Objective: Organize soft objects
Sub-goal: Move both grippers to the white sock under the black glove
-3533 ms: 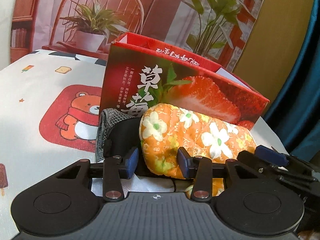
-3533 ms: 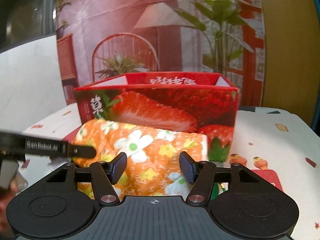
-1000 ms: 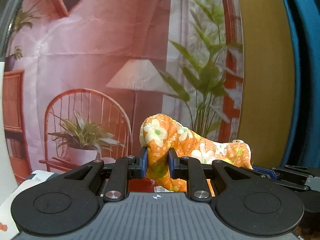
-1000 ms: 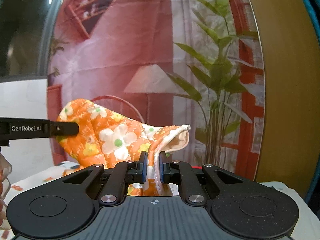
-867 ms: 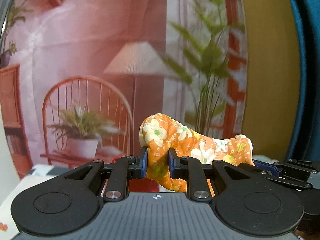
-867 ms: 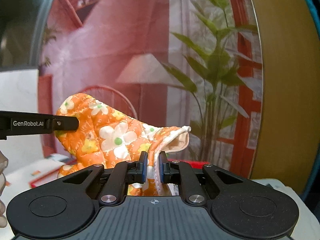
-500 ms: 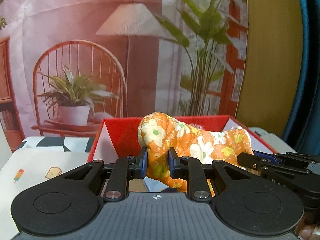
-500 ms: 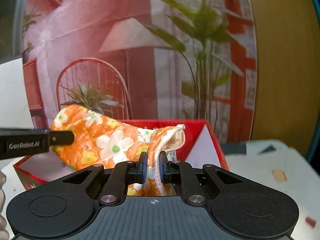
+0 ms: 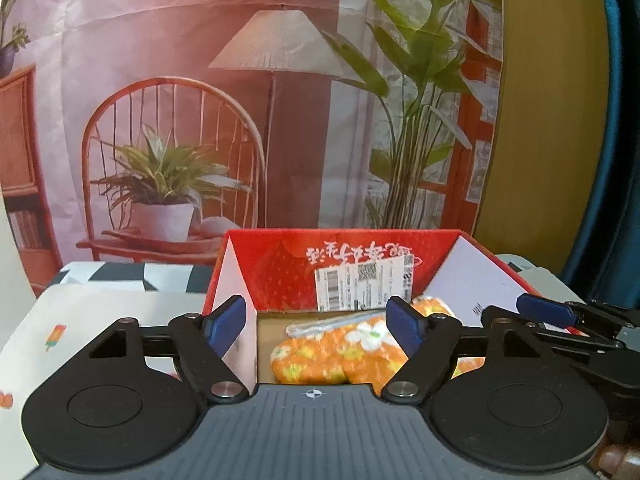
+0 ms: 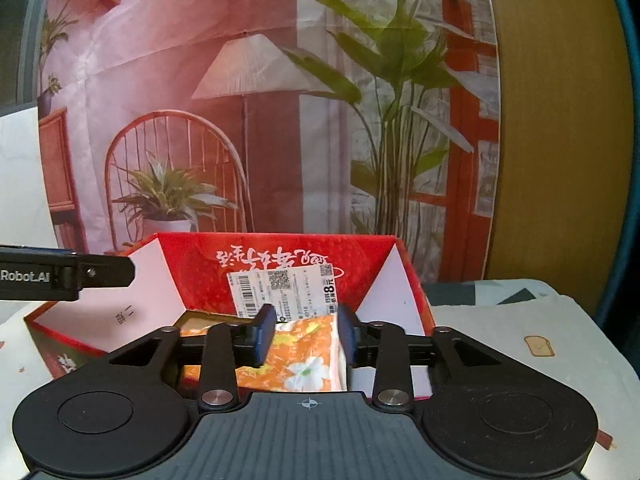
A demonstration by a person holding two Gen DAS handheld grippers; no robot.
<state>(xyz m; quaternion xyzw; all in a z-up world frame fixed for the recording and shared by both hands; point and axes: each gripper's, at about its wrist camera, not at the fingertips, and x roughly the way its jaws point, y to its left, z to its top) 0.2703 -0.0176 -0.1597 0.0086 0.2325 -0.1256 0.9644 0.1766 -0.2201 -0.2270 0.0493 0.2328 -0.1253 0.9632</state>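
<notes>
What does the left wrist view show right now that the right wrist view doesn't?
Only the left wrist view: the orange floral oven mitt's rounded end lying on the box floor, a pale strip behind it, the right gripper from the side, and an ice-lolly print on the tablecloth.

Only the right wrist view: the mitt's cuff edge between the right gripper's opening jaws, pads apparently clear of it, and a toast print on the cloth.

Both: the red strawberry box with its shipping label, the mitt inside, and the left gripper, jaws opening with nothing gripped.

A staged home set: printed living-room backdrop [image 9: 200,80], cartoon tablecloth [image 9: 100,320].
</notes>
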